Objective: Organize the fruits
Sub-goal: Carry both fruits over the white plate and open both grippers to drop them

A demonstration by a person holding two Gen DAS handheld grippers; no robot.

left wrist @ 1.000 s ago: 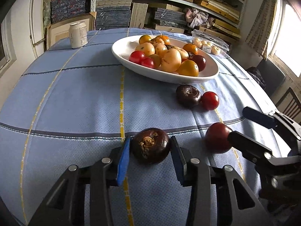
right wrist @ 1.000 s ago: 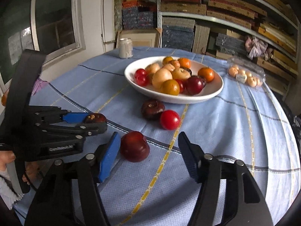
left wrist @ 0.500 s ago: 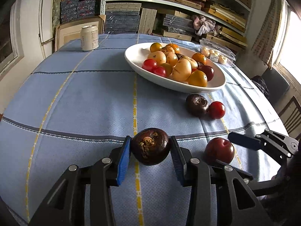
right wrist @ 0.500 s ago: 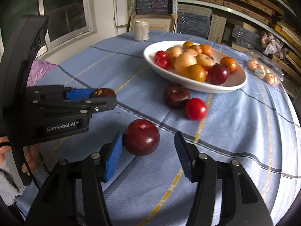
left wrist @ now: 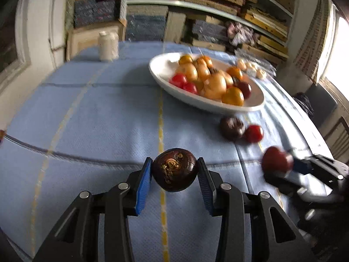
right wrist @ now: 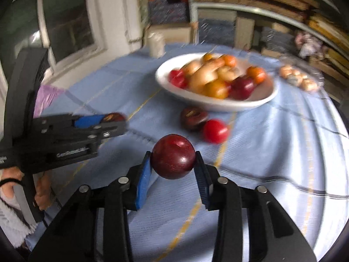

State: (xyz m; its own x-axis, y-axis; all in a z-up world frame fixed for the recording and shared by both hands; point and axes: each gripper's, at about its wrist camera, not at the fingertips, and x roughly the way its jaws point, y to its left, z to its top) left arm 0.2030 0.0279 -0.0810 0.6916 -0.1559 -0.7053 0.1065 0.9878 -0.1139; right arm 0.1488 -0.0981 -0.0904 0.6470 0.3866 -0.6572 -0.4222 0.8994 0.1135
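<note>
- Two fruits are held at this moment, one in each tool: the left gripper [left wrist: 174,170] is closed on the dark brown fruit [left wrist: 174,169], and the right gripper [right wrist: 173,163] is closed on the dark red plum [right wrist: 172,156].
- Each fruit sits between the blue pads [left wrist: 144,183] near its widest part; probably this is so that the round body cannot slip out forward.
- Both fruits seem lifted a little above the blue tablecloth [left wrist: 98,120], though the blur makes the gap not certain.
- Two more loose fruits wait on the cloth just beside the bowl: a dark purple fruit [right wrist: 193,118] and a small red fruit [right wrist: 214,131], which touch or almost touch each other.
- The white bowl [left wrist: 165,78] is already full with yellow, orange and red fruits, so it looks like the collecting place, and the held fruits most likely go there.
- A pale can [left wrist: 108,45] stands far at the table edge, and a clear packet of small pale fruits [right wrist: 298,78] lies beyond the bowl.
- Compared with half a second before, the right tool's jaws stood wide around the plum on the cloth; now they press on it.
- The left tool gripped its fruit before also, and the strong blur now suggests that both hands are moving.
</note>
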